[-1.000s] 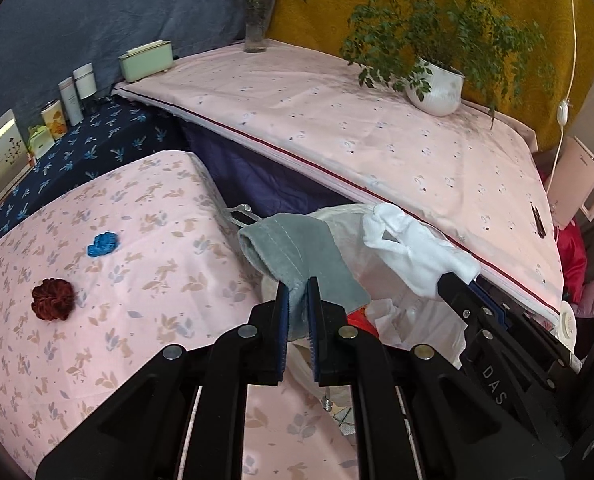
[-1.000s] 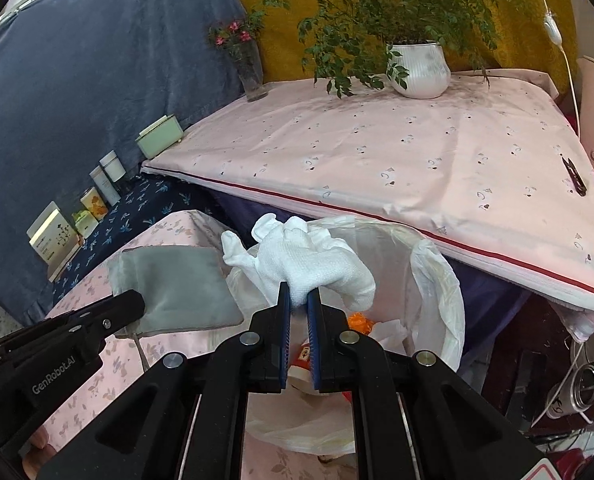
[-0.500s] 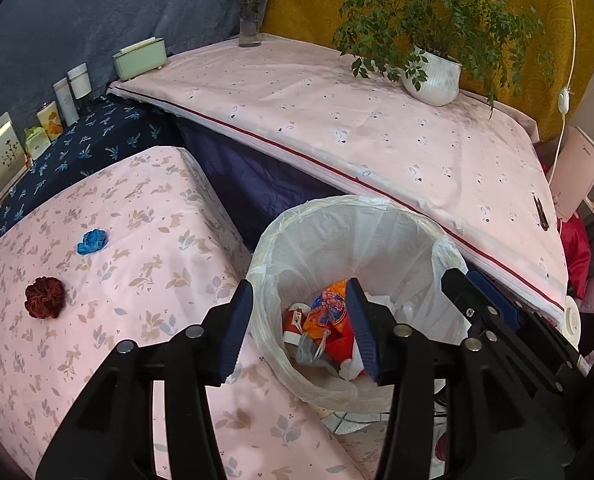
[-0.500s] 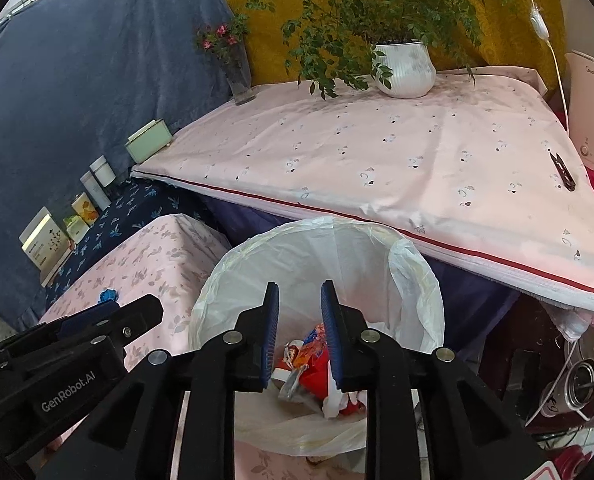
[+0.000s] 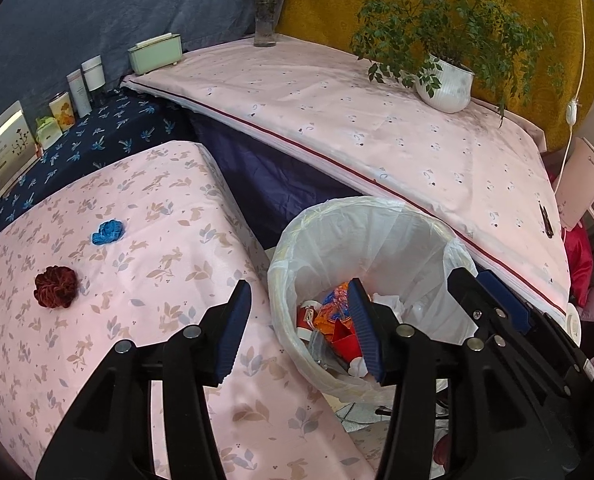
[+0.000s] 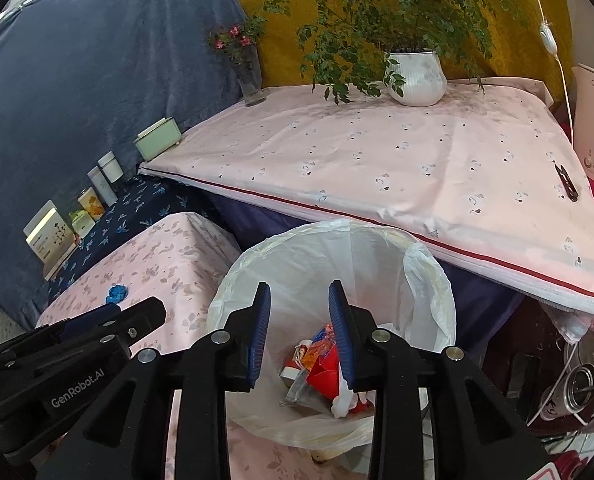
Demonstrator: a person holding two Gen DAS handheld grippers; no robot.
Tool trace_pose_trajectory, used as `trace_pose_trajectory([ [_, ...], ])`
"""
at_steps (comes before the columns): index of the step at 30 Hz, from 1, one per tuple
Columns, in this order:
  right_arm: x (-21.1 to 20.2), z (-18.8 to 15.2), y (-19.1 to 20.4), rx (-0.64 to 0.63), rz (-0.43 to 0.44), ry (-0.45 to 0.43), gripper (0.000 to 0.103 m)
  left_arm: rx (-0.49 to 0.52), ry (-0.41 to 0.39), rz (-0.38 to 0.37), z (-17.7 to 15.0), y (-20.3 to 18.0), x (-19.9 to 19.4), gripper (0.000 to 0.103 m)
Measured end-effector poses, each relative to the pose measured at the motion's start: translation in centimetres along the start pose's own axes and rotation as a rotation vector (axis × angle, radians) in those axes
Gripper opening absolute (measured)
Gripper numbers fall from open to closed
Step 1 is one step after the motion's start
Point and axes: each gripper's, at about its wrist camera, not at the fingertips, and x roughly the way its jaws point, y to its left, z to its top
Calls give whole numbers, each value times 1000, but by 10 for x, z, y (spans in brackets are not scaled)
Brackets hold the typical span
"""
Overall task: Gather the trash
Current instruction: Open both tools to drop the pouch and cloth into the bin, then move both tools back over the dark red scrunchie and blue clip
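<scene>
A: Two grippers over one trash bin point(image 5: 361, 240), left wrist view first. Left gripper point(image 5: 303, 326) has its jaws apart, nothing between the pads, one blue pad point(image 5: 233, 328) over the floral cloth point(image 5: 145, 280) just left of the bin, the other over the bin's mouth.

B: Bin contents?

A: White liner bag point(image 5: 417, 248) folded over the rim, red and orange wrappers point(image 5: 337, 320) at the bottom, plus some white and grey scraps. Loose stuff: blue scrunchie point(image 5: 107, 233) and dark red scrunchie point(image 5: 55, 286), both on the floral cloth well left of the bin, apart from each other.

B: Right gripper in that view?

A: Yes, right gripper point(image 5: 493, 300) sits at the bin's right rim, seen side-on, can't read the gap there.

B: Behind the bin?

A: Pink sheet point(image 5: 377, 128) with a red stripe edge, white plant pot point(image 5: 445, 88) and a flower vase point(image 5: 265, 24) on it.

B: Right wrist view?

A: Right gripper point(image 6: 299, 336) points down into the bin point(image 6: 429, 276), jaws opening, gap empty, wrappers point(image 6: 321, 368) show below between the pads. Left gripper point(image 6: 97, 332) is left of the bin, above the floral cloth point(image 6: 169, 264), tips hard to read. Blue scrunchie point(image 6: 116, 293) lies just beyond it. Black clip point(image 6: 565, 182) lies on the pink sheet point(image 6: 377, 168), far right behind the bin.
</scene>
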Motion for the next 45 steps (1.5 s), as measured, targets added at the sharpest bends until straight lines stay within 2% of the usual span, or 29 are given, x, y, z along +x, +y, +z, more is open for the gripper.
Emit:
trace_pose_trajectory([
  [8,-4,-3,18,-31,10,-3,33,-34,-4,13,-3,18,-7,50],
  [11,-4,-3,25,-41,9,-5,39,-52,-8,22,-5,28,-9,52],
  [17,-3,-5,38,-62,15,-1,40,-83,-8,33,-8,46,-11,53],
  [20,-3,-5,46,-76,15,-1,45,-99,-6,41,-10,55,-11,53],
  [25,1,-9,62,-99,23,8,47,-126,-7,60,-15,74,-12,59],
  [28,5,-12,72,-110,26,14,52,-149,-3,76,-17,90,-12,61],
  [32,12,-18,90,-132,38,30,55,-185,-2,111,-22,114,-12,72],
  [38,23,-27,119,-165,65,54,57,-270,1,172,-30,161,-10,81],
  [45,39,-39,158,-217,98,90,59,-338,7,219,-39,208,-8,83],
])
